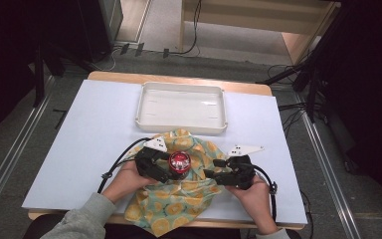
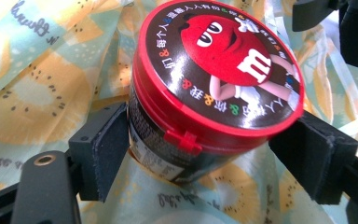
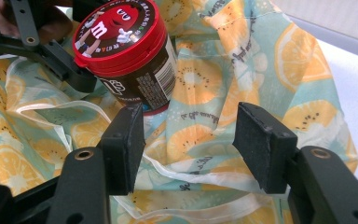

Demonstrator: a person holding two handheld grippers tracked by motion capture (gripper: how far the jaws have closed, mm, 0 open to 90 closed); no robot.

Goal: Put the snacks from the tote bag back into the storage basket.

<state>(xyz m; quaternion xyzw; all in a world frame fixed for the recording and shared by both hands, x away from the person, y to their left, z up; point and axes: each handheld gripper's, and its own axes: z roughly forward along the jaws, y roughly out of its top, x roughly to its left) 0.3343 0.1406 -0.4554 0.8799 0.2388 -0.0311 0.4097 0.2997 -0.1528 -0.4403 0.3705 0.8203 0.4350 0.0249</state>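
A round candy tub [image 1: 179, 165] with a red lid and dark body sits over a crumpled cloth bag [image 1: 179, 199] printed with orange slices, near the table's front edge. My left gripper [image 2: 209, 154] is shut on the candy tub [image 2: 214, 88], one pad on each side of its body just below the lid. In the right gripper view the candy tub [image 3: 126, 51] is tilted, held by the left gripper [image 3: 51, 51]. My right gripper [image 3: 189, 144] stands open just right of the tub, its pads [image 3: 261, 144] over a fold of the cloth bag [image 3: 205, 88] with nothing clamped.
A white rectangular tray [image 1: 181, 106] lies empty behind the bag, at the table's far middle. The white table top [image 1: 94, 129] spreads to the left and right of the bag. Cables [image 1: 114, 164] trail from both grippers.
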